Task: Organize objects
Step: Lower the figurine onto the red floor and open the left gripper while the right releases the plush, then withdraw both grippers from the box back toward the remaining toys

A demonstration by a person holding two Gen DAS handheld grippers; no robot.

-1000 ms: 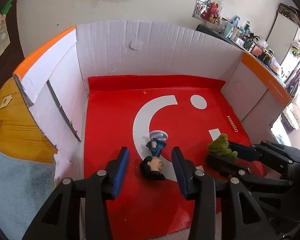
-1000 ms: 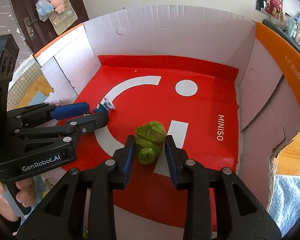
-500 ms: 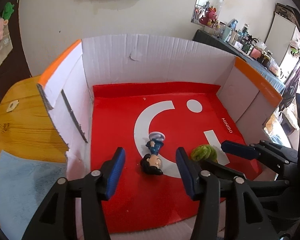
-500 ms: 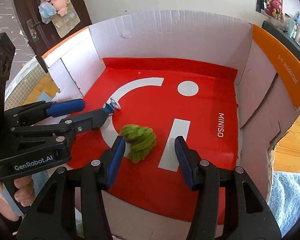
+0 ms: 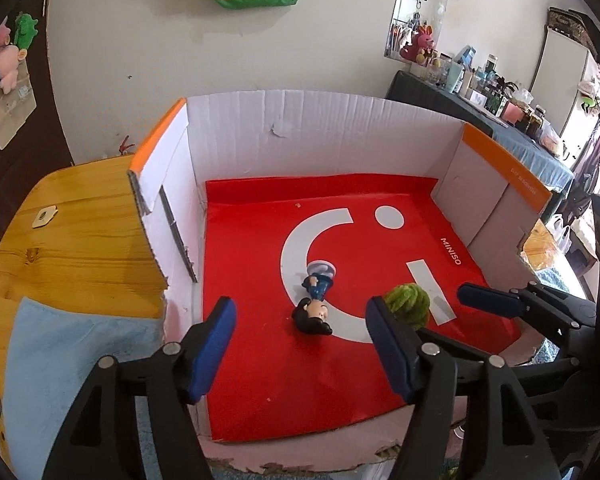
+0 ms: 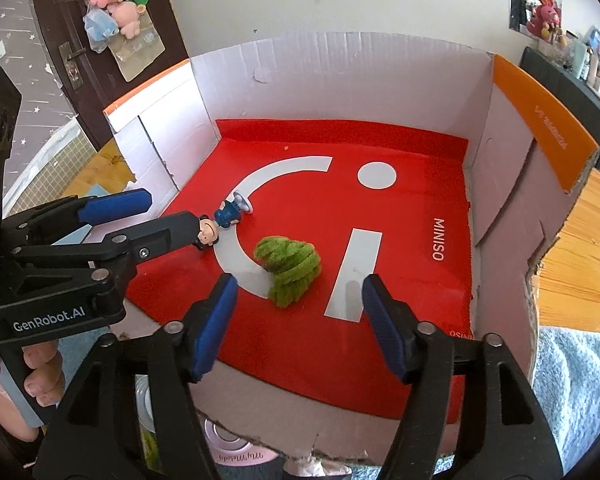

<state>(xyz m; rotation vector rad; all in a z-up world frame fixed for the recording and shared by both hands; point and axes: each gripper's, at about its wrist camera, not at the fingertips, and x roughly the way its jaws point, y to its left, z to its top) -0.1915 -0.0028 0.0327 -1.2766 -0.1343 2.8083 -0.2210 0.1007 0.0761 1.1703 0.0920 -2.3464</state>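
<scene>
A cardboard box (image 5: 300, 136) with white walls and orange rims has a red bag lining its floor. A small figurine (image 5: 314, 304) in blue clothes lies on its side on the red floor. A green fuzzy toy (image 5: 408, 306) lies just to its right. My left gripper (image 5: 300, 308) hovers over the figurine, jaws opening, pads well clear of it. In the right wrist view my right gripper (image 6: 299, 292) hangs above the green toy (image 6: 288, 266), jaws opening and touching nothing. The left gripper (image 6: 170, 210) reaches in from the left, beside the figurine (image 6: 220, 222).
The box (image 6: 340, 76) stands on a wooden table (image 5: 72, 240), with a light blue cloth (image 5: 72, 360) to its left and a grey towel (image 6: 572, 380) to its right. A pink disc (image 6: 236, 452) lies at the box's near edge. A hand (image 6: 40, 376) holds the left gripper's handle.
Both grippers' jaws have spread wide. The right gripper has let go of the green toy, which now lies slumped on the red floor. The left gripper has lifted a little; the figurine stays put.
</scene>
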